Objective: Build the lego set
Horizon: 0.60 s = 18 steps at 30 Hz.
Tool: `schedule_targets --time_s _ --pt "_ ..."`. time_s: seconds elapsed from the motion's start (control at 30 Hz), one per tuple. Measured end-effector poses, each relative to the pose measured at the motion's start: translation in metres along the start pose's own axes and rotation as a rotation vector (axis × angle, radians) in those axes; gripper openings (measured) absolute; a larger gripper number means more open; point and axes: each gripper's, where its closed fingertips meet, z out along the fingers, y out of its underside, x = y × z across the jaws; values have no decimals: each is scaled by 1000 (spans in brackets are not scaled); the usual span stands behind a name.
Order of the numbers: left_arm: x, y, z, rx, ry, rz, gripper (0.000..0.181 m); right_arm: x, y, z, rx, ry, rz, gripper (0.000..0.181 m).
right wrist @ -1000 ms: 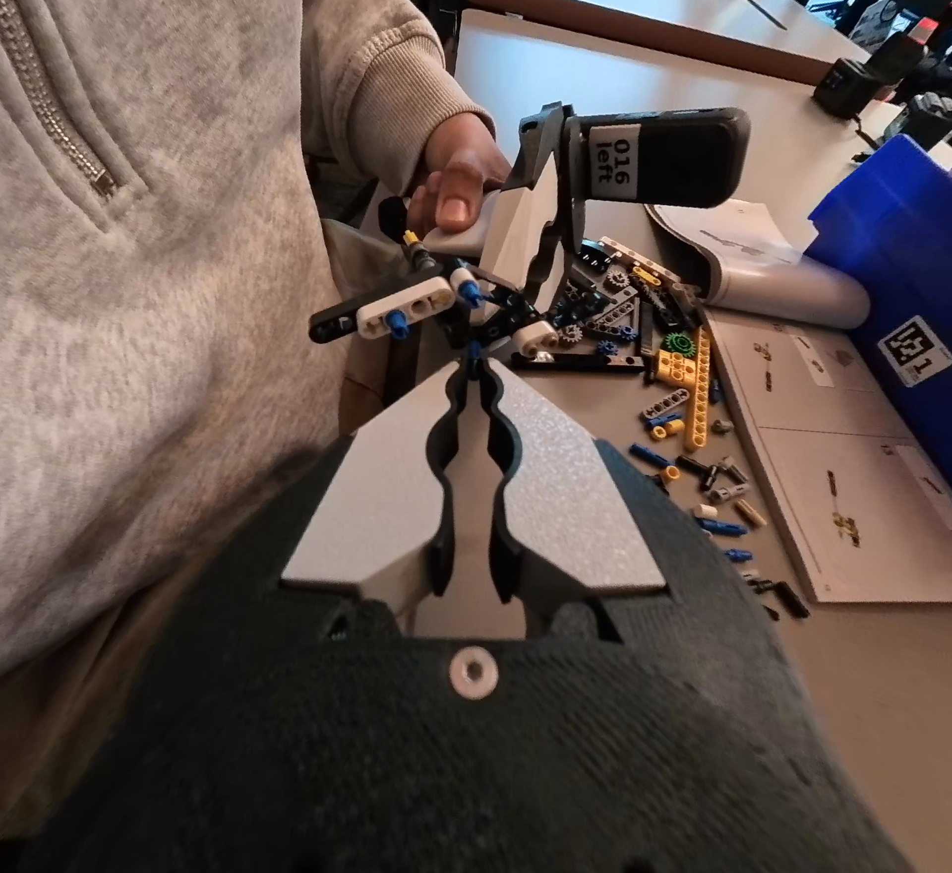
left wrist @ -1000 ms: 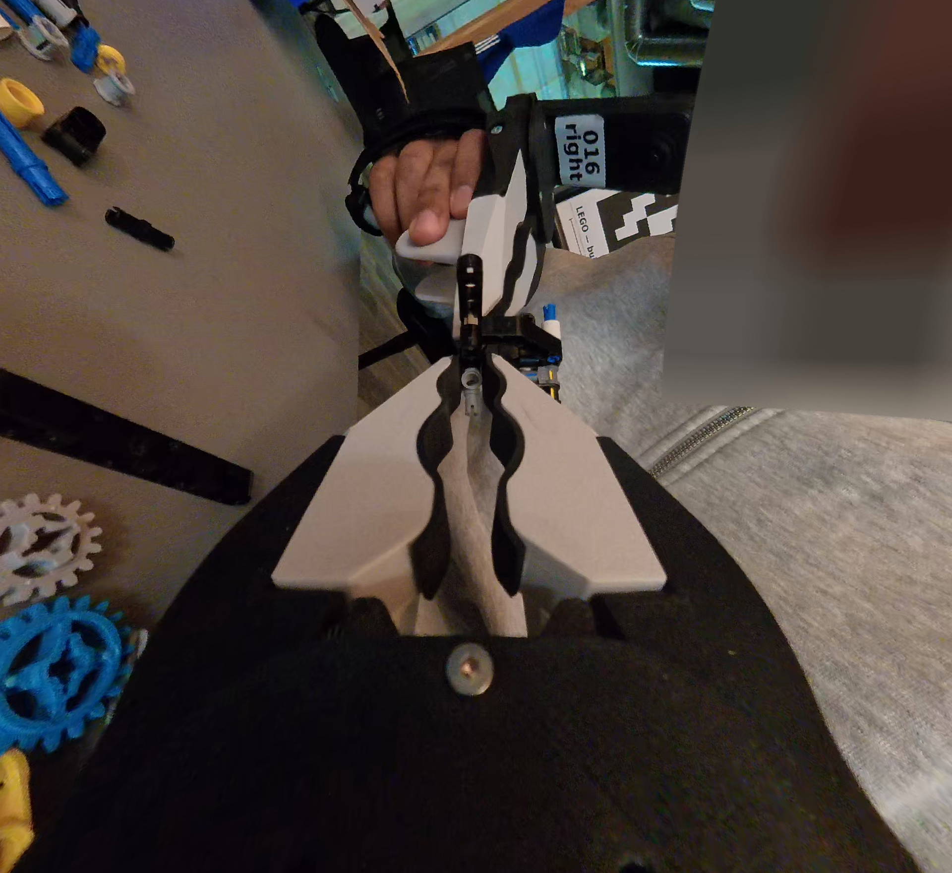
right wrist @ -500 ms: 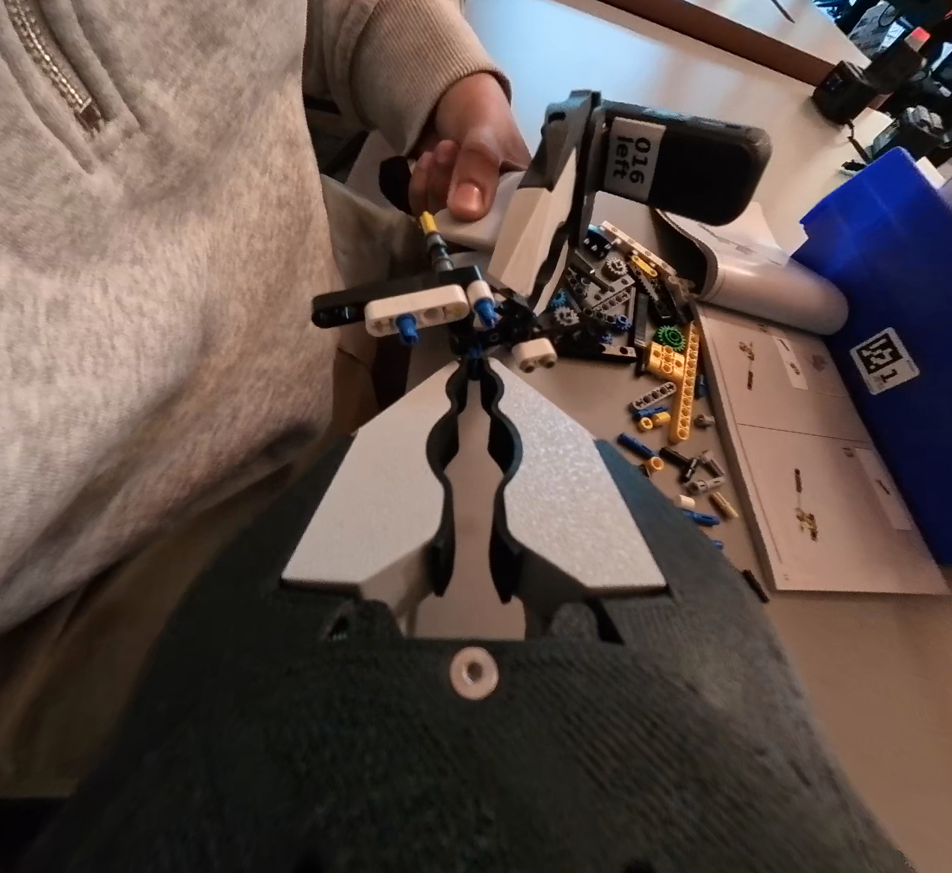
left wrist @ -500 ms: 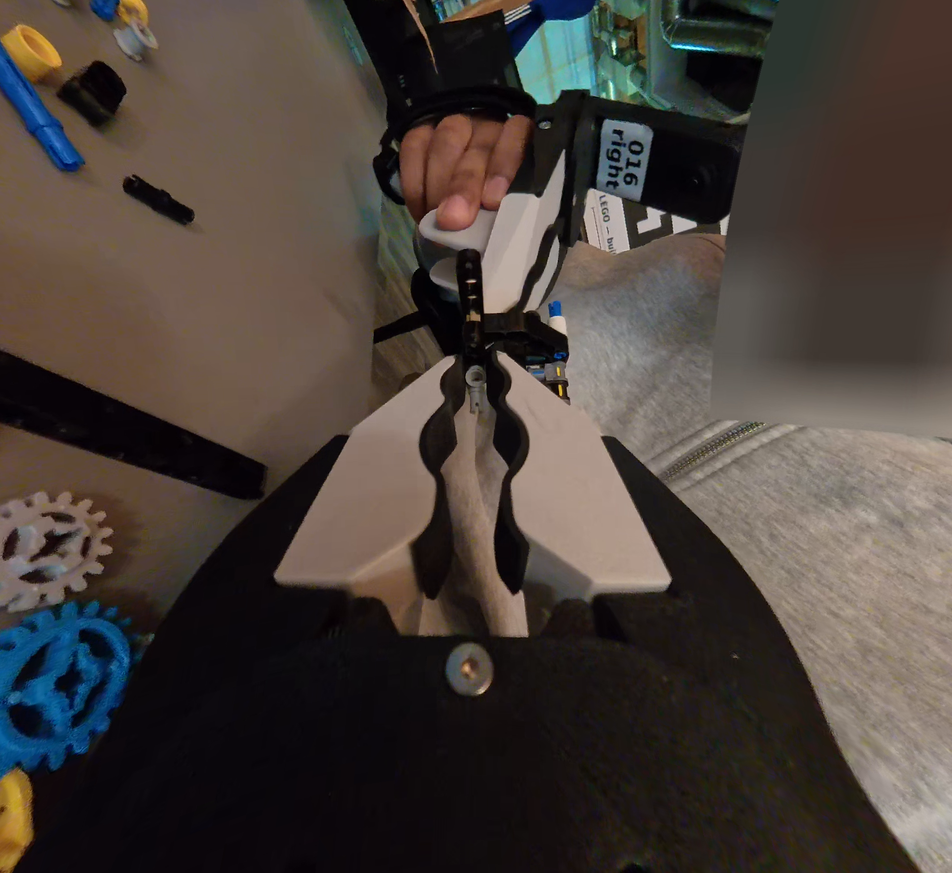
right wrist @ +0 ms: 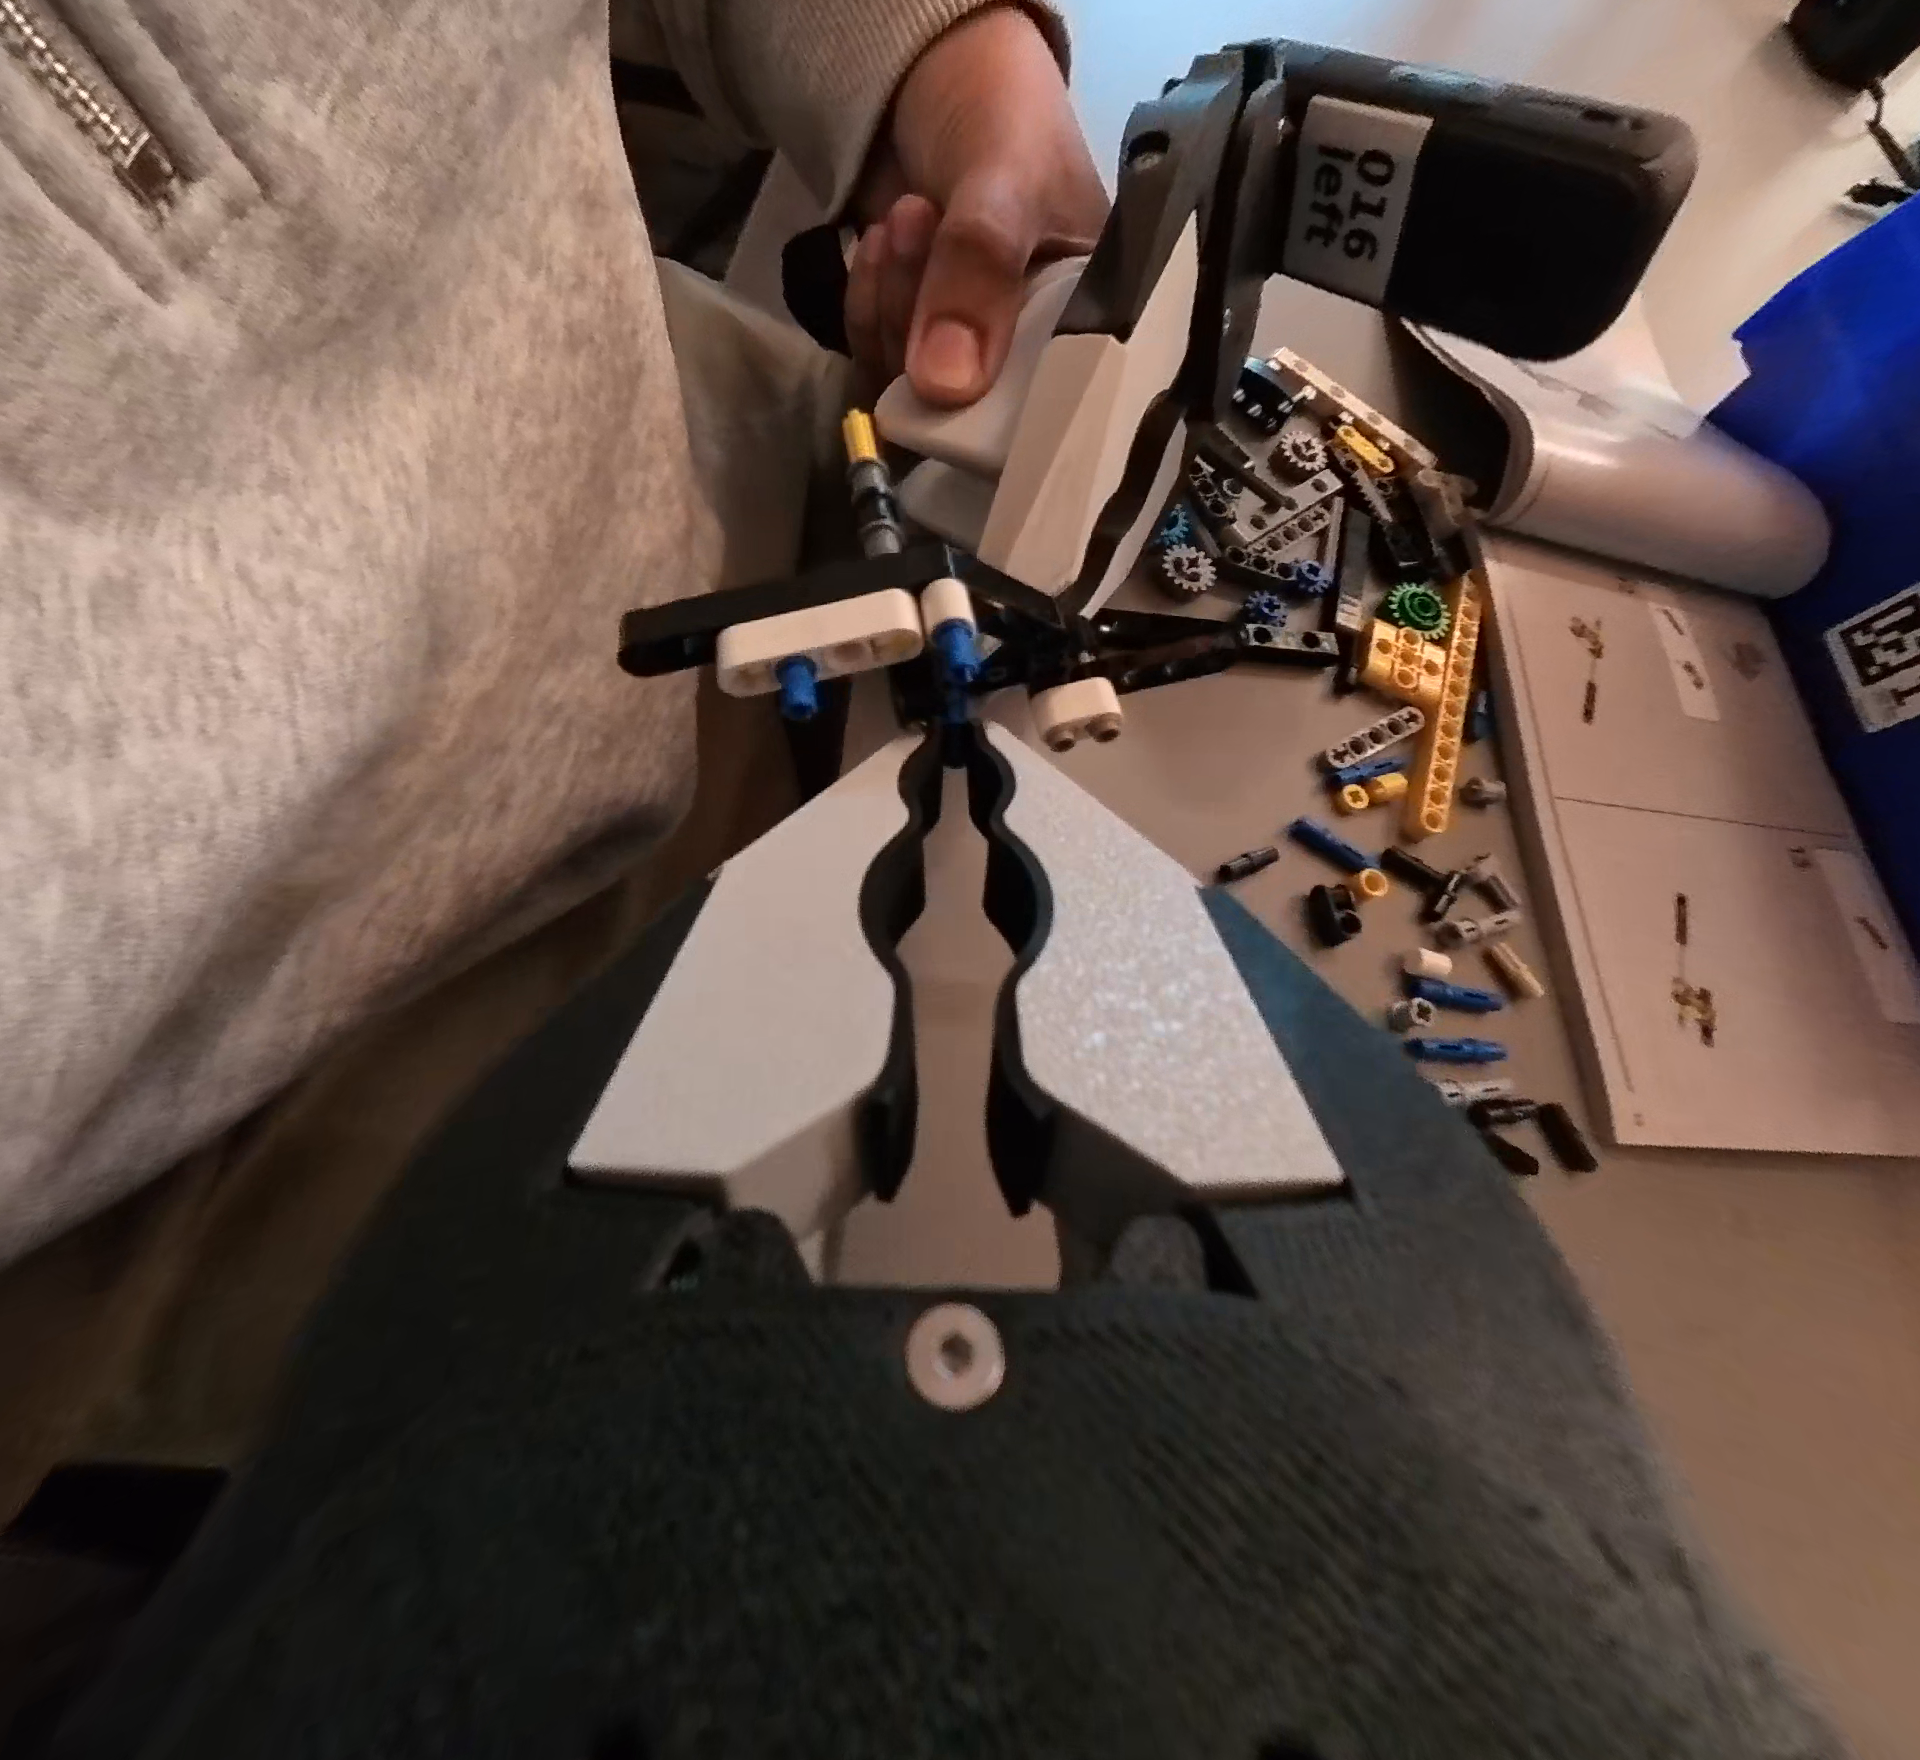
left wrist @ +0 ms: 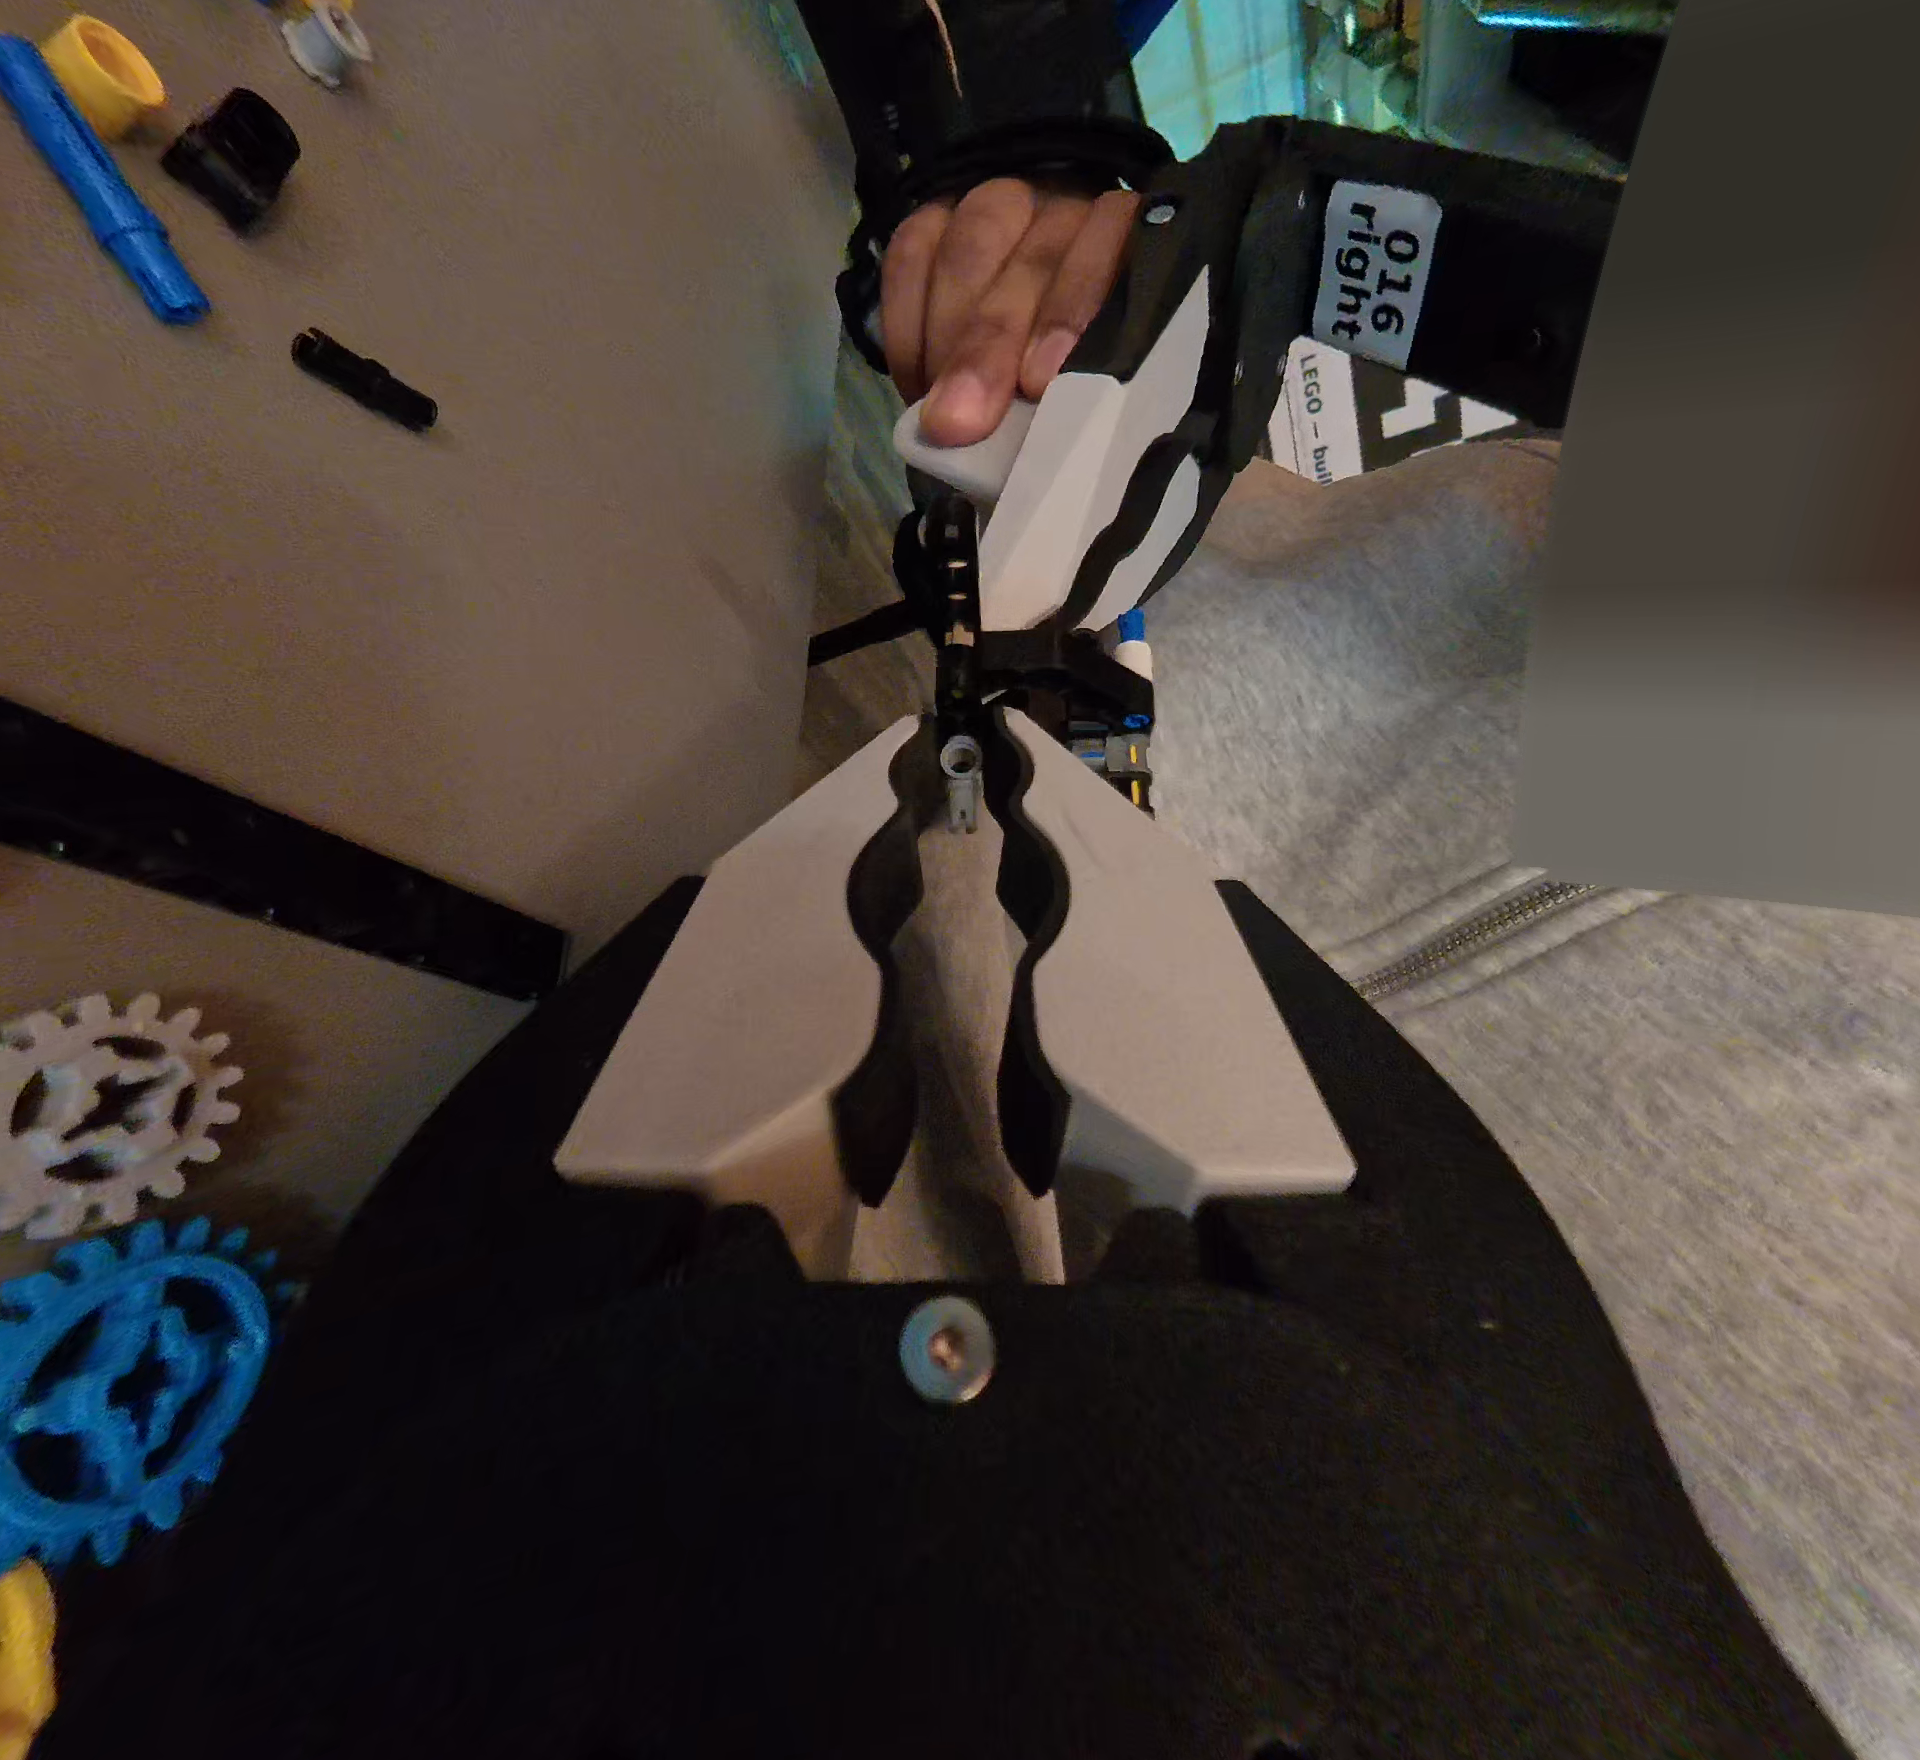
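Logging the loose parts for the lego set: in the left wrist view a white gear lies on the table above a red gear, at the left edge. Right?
Not quite. The white gear does lie at the left edge of the table, but the gear just below it in the picture is blue, not red. The left wrist view shows it.

LEFT WRIST: looks along the left gripper [left wrist: 961, 754] toward the right gripper [left wrist: 1049, 609], close range, bench [left wrist: 520, 567] at left | RIGHT WRIST: looks along the right gripper [right wrist: 954, 742] toward the left gripper [right wrist: 1070, 588], close range, bench [right wrist: 1247, 827] at right | SHARED: lego assembly [right wrist: 914, 640] [left wrist: 961, 661] between both.
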Motion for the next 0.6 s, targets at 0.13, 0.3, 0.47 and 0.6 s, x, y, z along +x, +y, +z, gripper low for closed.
schedule_targets --time_s 0.13,0.3,0.47,0.6 --pt "-1 3 1 -20 -14 13 7 -2 1 1 8 -13 1 3" --pt "-1 4 2 -29 -13 16 7 -3 0 2 30 -33 17 3" --pt "-1 3 2 -24 -9 13 7 -4 -1 1 58 -54 48 3" --pt "0 2 1 -17 4 6 7 -3 -3 0 104 -90 96 3"
